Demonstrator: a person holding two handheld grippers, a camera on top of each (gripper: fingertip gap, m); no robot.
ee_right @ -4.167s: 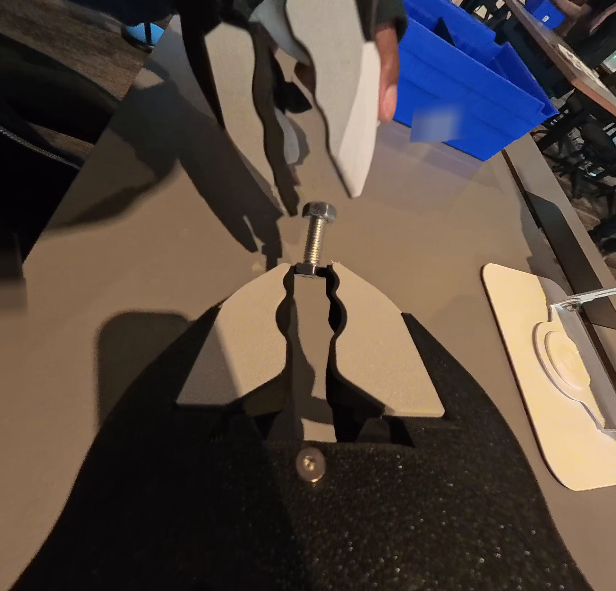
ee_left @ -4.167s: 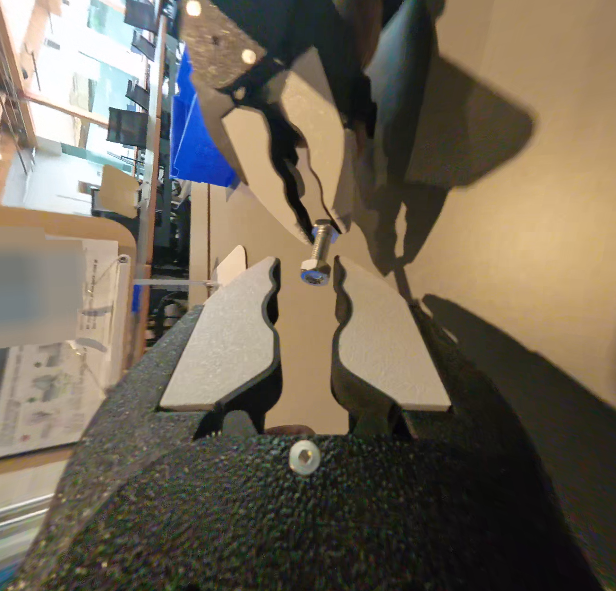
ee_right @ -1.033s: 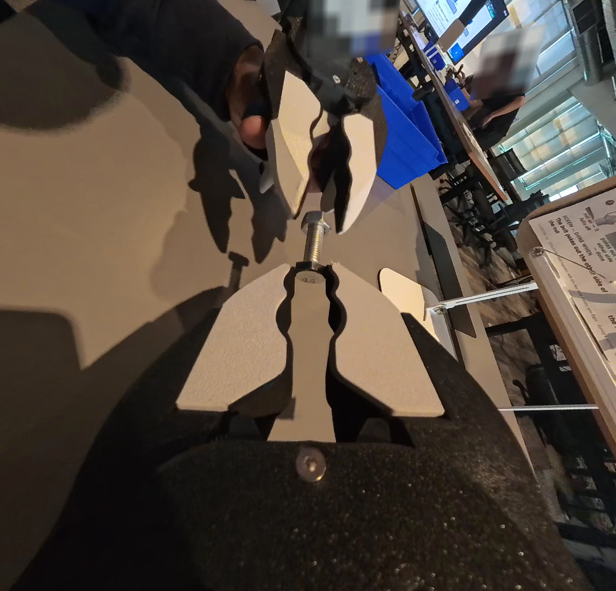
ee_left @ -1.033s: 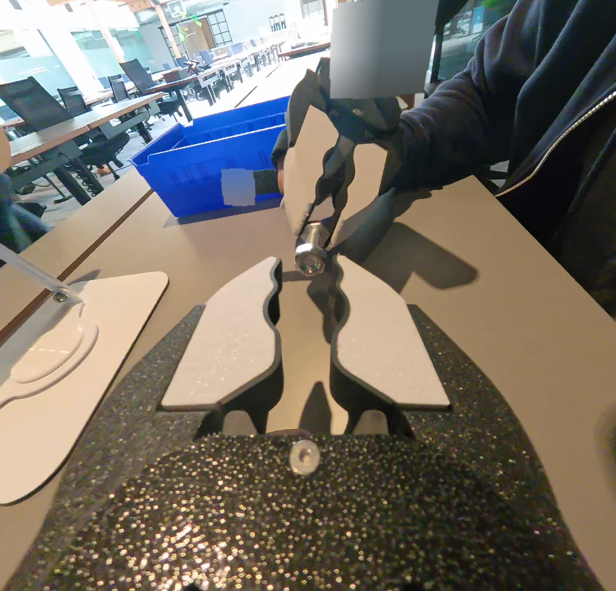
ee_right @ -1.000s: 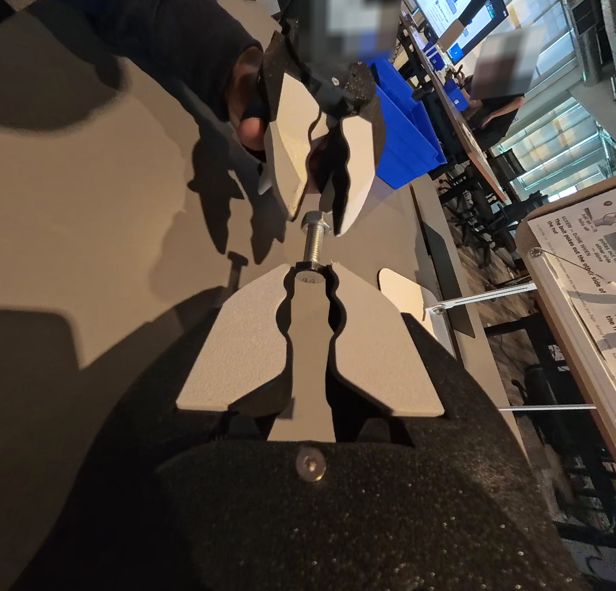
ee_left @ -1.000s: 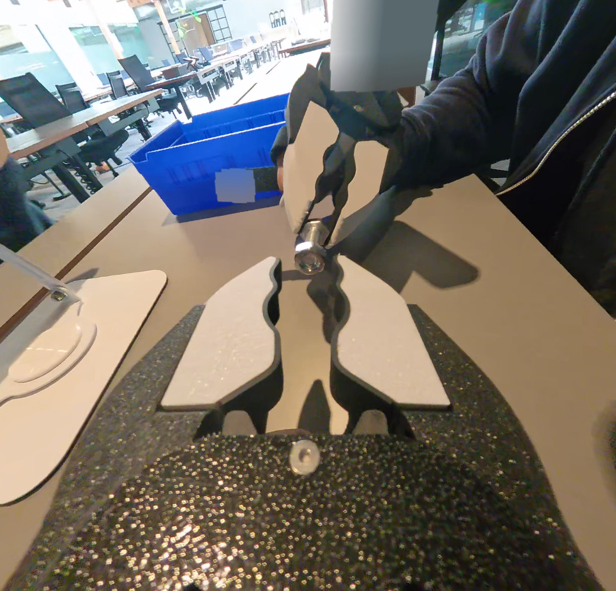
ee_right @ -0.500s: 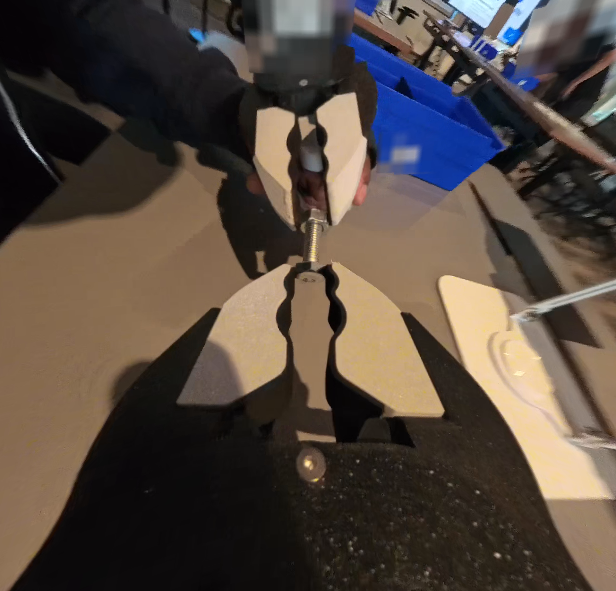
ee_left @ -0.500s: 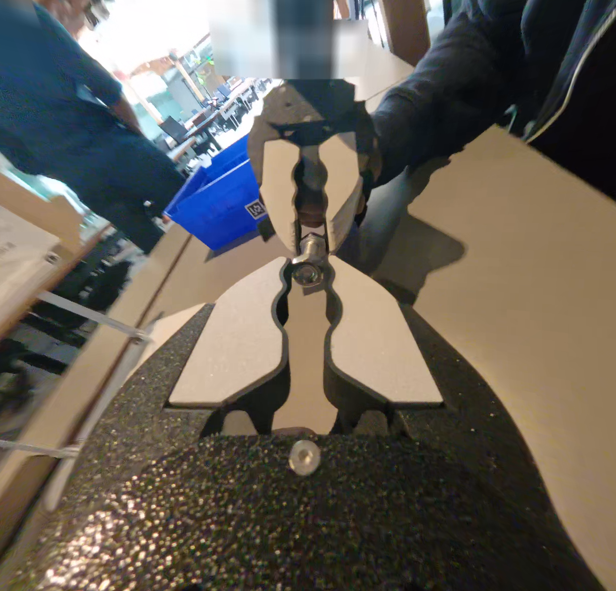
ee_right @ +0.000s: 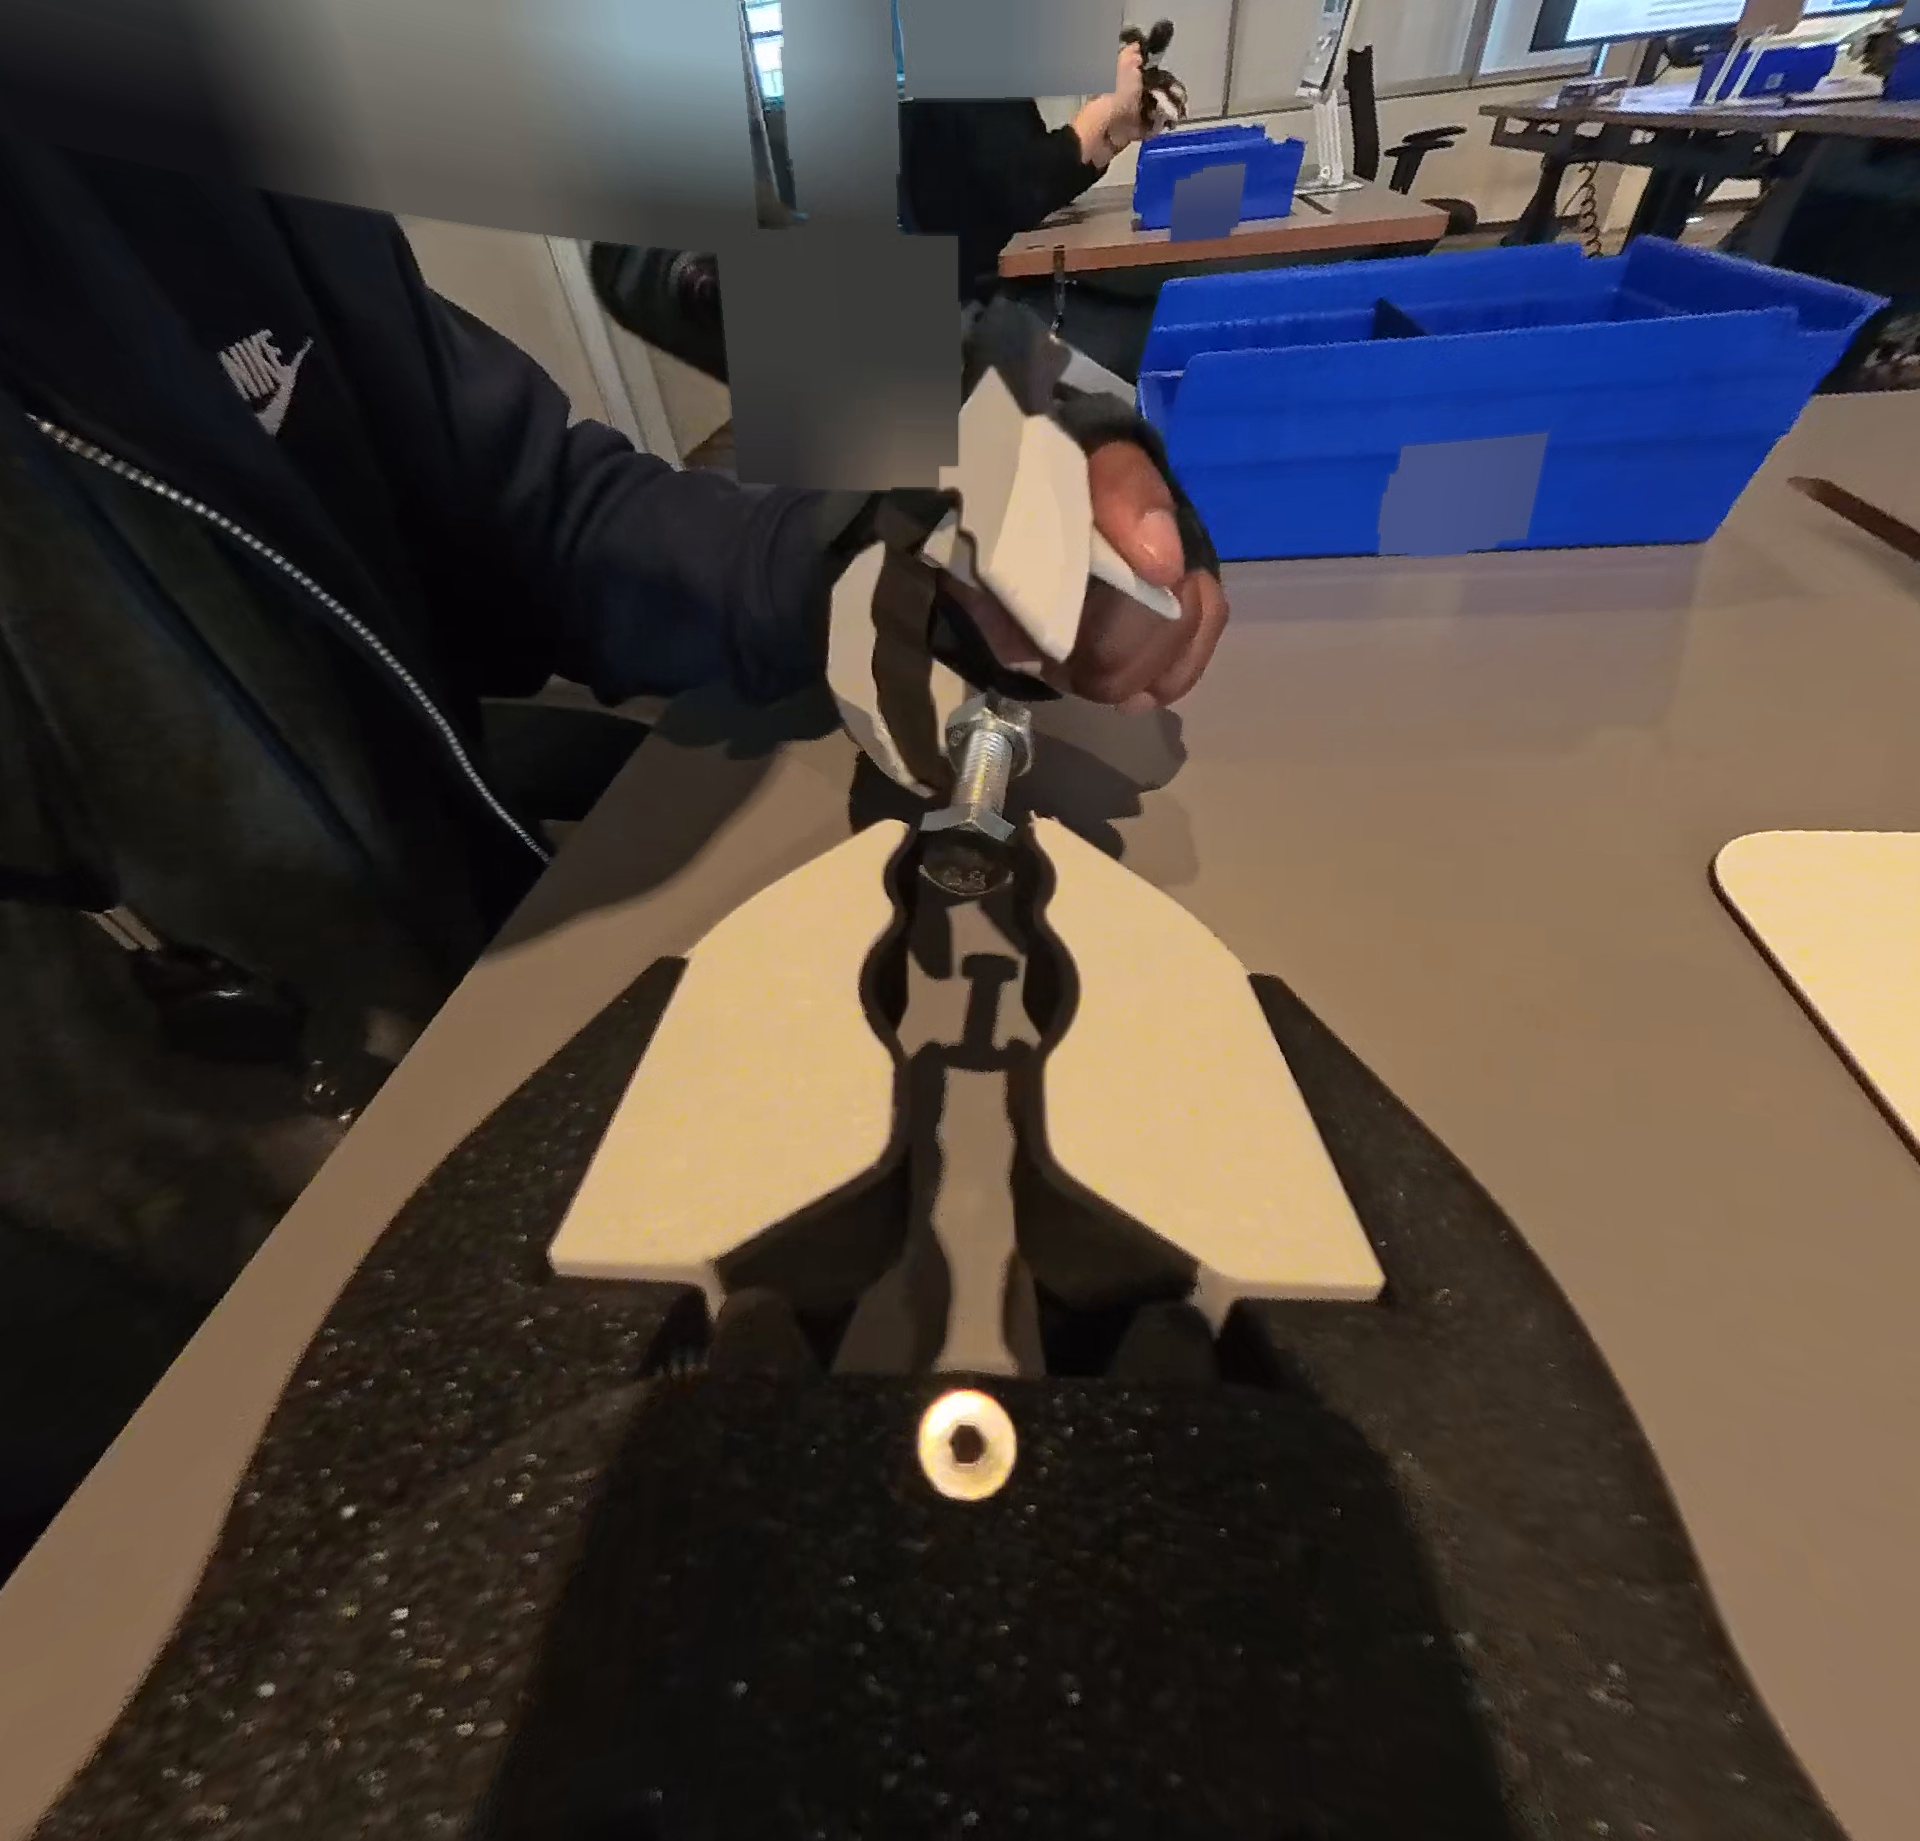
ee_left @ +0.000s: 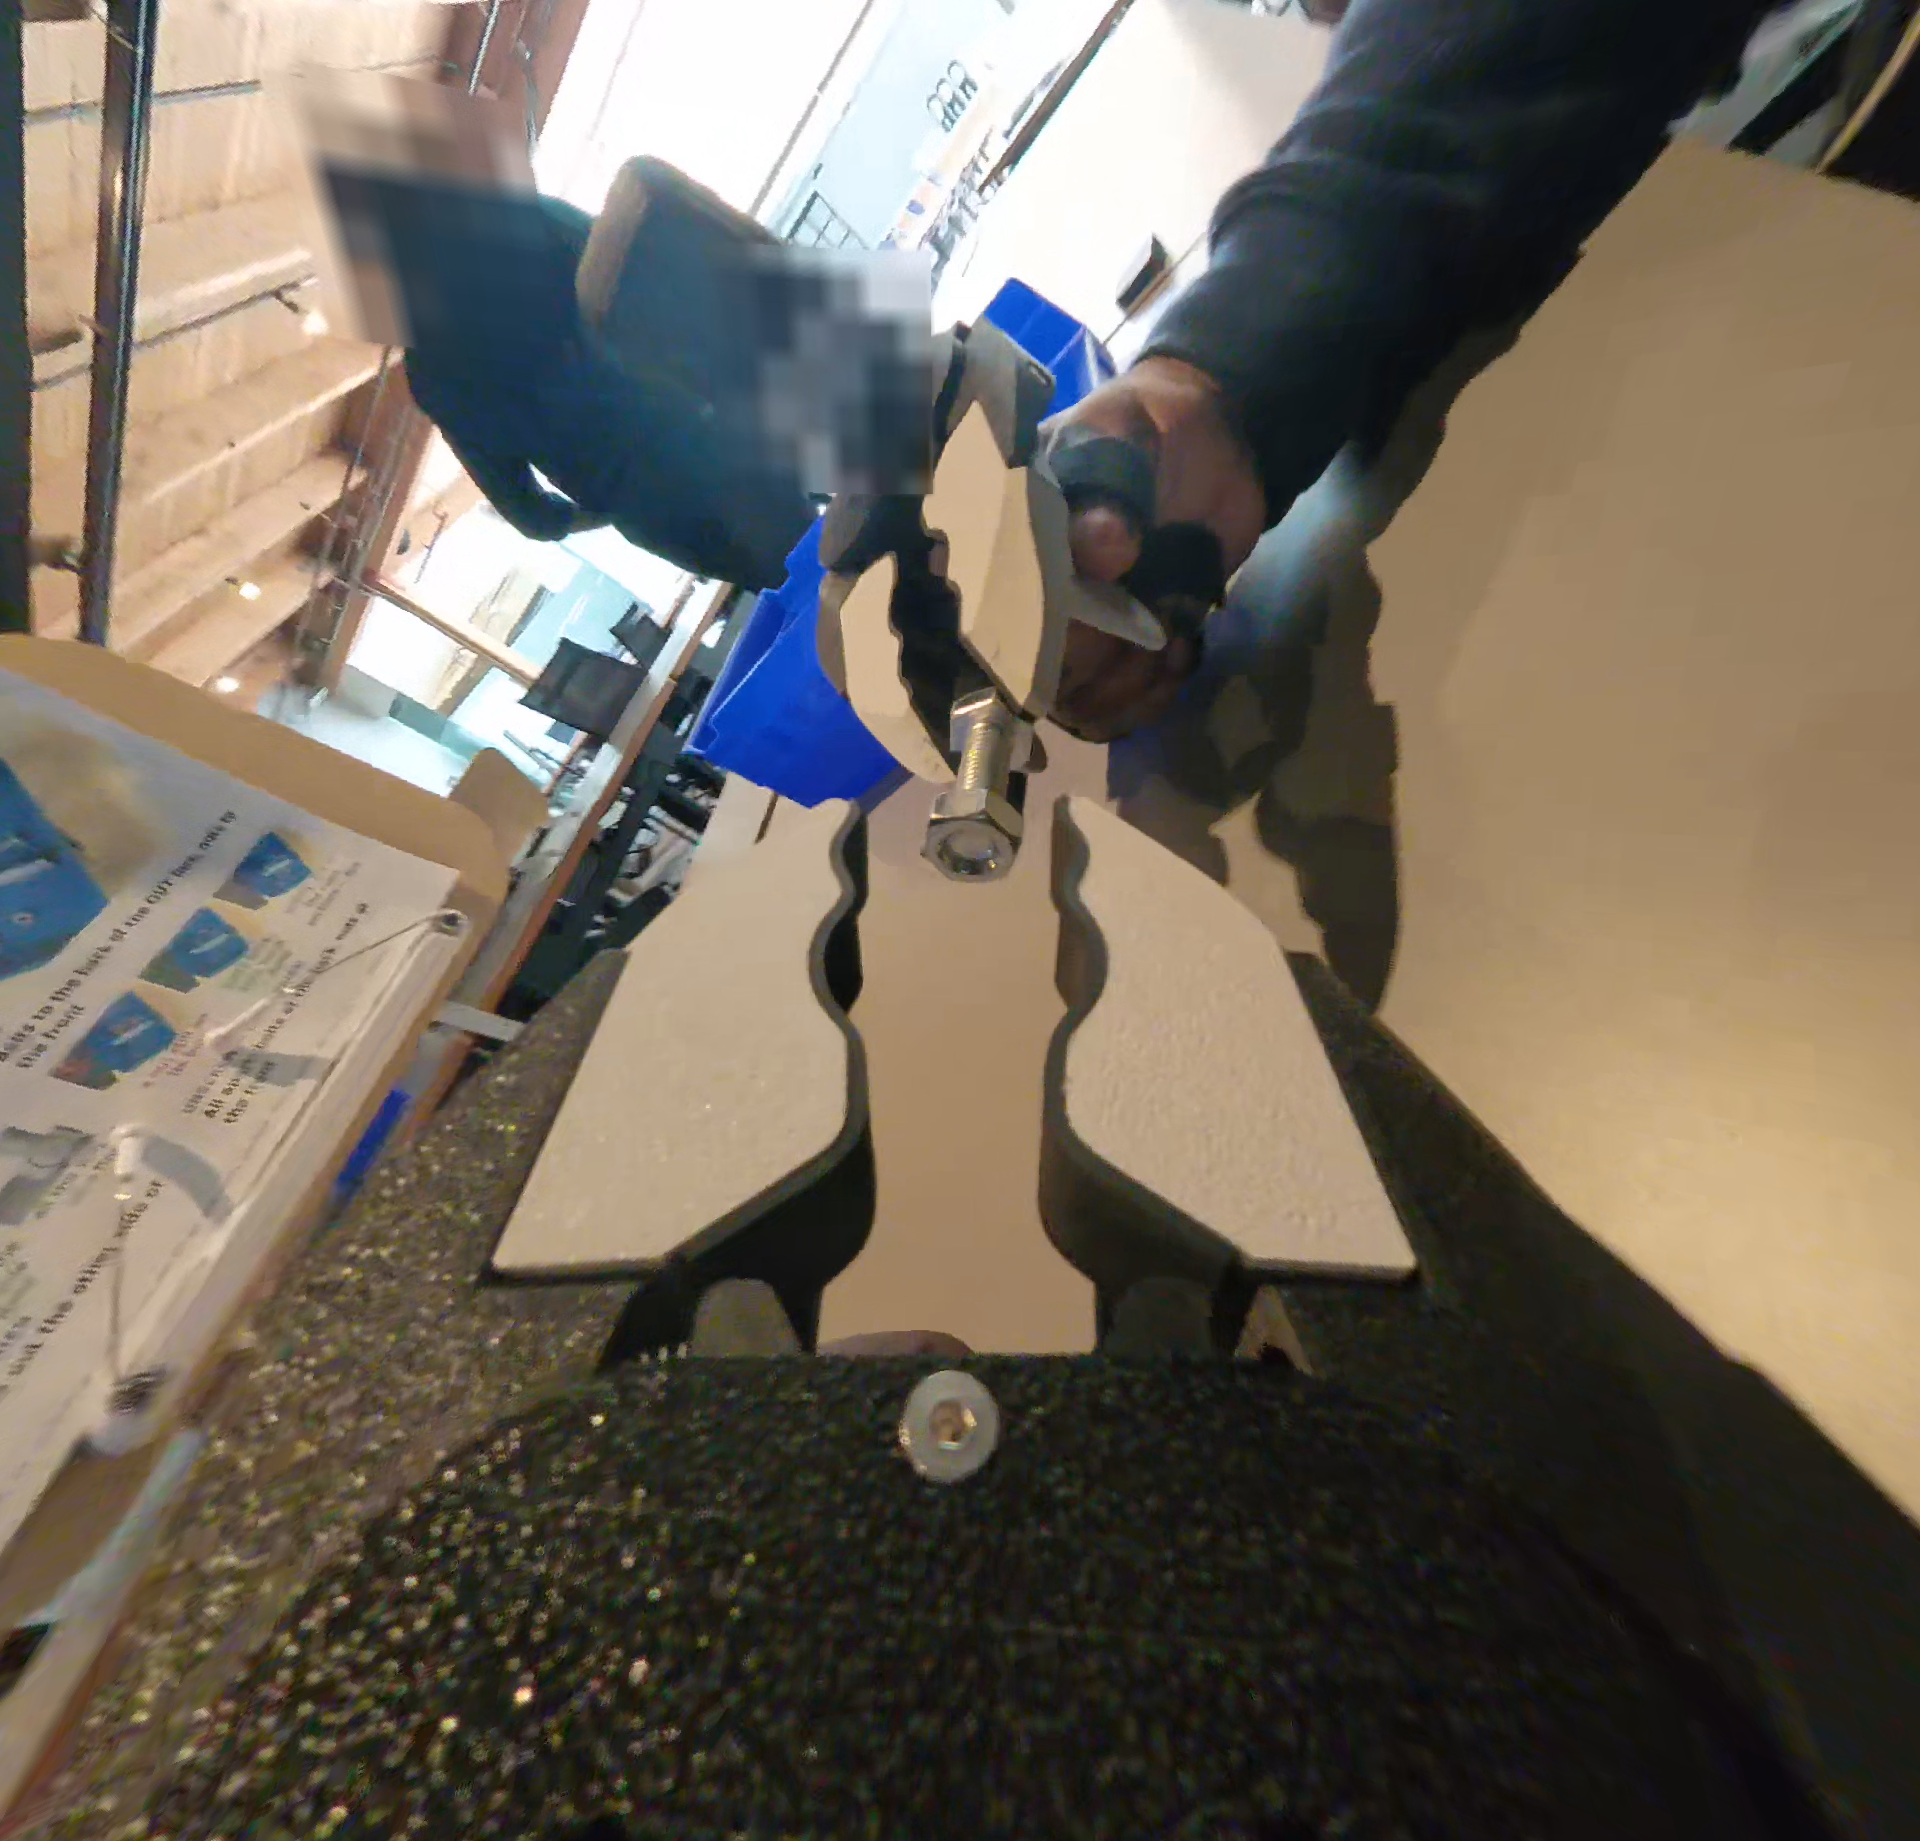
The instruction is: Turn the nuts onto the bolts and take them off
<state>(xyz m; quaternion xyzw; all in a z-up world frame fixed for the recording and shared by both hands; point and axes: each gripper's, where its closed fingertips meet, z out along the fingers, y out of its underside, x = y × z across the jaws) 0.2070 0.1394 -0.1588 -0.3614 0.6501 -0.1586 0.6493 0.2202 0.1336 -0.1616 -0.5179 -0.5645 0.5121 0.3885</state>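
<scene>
Above the bench (ee_right: 1455, 752), left gripper (ee_left: 956, 825) now parted off the nut (ee_left: 971, 835), right gripper (ee_right: 966, 841) still clamped on bolt (ee_right: 982, 763) head.

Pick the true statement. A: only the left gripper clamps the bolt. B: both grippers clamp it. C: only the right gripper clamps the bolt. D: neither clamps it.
C: the right gripper has its fingers closed on one hex end of the bolt, while the left gripper has its fingers spread, with gaps on both sides of the other end.
</scene>
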